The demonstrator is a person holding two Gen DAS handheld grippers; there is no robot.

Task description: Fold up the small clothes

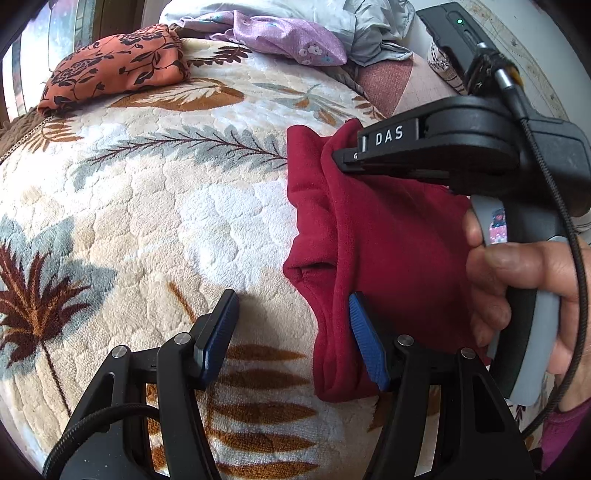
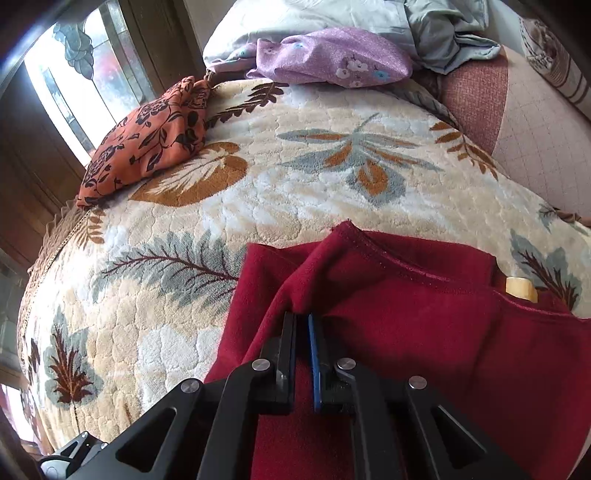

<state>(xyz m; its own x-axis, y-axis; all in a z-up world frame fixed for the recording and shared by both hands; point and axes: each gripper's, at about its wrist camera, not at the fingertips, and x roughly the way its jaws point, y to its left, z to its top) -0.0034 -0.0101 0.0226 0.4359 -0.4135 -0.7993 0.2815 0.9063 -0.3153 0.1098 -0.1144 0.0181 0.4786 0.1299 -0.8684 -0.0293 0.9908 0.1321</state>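
Observation:
A dark red garment (image 1: 388,240) (image 2: 424,332) lies partly folded on the leaf-patterned blanket (image 1: 166,203) (image 2: 295,177). My right gripper (image 2: 301,315) is shut on a raised fold near the garment's left edge. In the left wrist view the right gripper (image 1: 338,157) comes in from the right with a hand on its handle, its tips pinching the red cloth. My left gripper (image 1: 293,299) stands open low over the blanket. Its right finger (image 1: 364,332) lies against the garment's lower left edge, and its left finger (image 1: 221,325) is over bare blanket. Nothing is pinched between them.
A folded orange floral cloth (image 1: 114,66) (image 2: 147,140) rests at the blanket's far left. A purple floral cloth (image 1: 288,37) (image 2: 332,55) and grey-blue clothes (image 1: 380,29) are piled at the back. A small yellow object (image 2: 521,288) peeks from behind the garment. A window (image 2: 74,74) is at left.

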